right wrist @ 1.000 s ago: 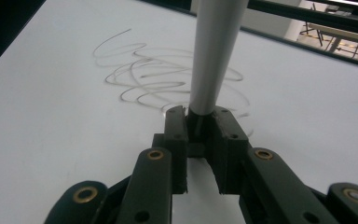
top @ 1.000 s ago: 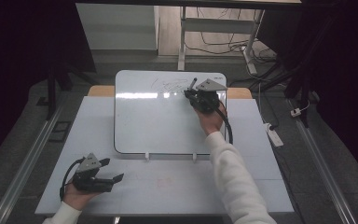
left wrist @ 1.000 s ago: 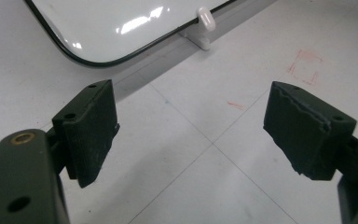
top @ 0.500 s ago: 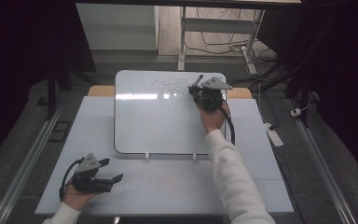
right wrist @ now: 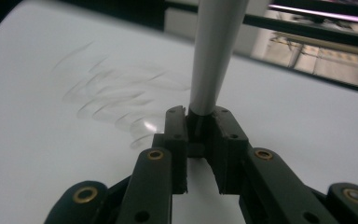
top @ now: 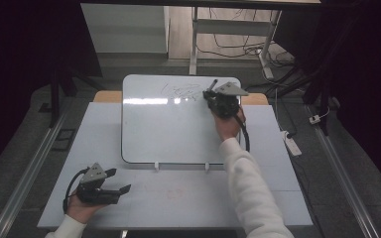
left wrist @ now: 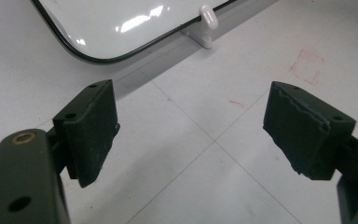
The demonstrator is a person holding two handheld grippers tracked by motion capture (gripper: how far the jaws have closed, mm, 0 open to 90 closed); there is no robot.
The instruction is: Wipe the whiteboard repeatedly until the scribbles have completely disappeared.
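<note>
Resting near the front edge of the table (top: 188, 198), the left gripper (top: 113, 182) lies in the person's hand w/ jaws wide apart and nothing between them. Farther off, the right gripper (top: 213, 94) is clamped on a grey marker (right wrist: 214, 56) over the far part of the whiteboard (top: 168, 134), beside the faint scribbles (top: 181, 90), arm stretched forward. Judged step: writing or wiping strokes; next move needs light pressure and the marker kept steady.

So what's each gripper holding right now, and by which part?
The right gripper clamps a grey marker near one end. The left gripper holds nothing, jaws open.
</note>
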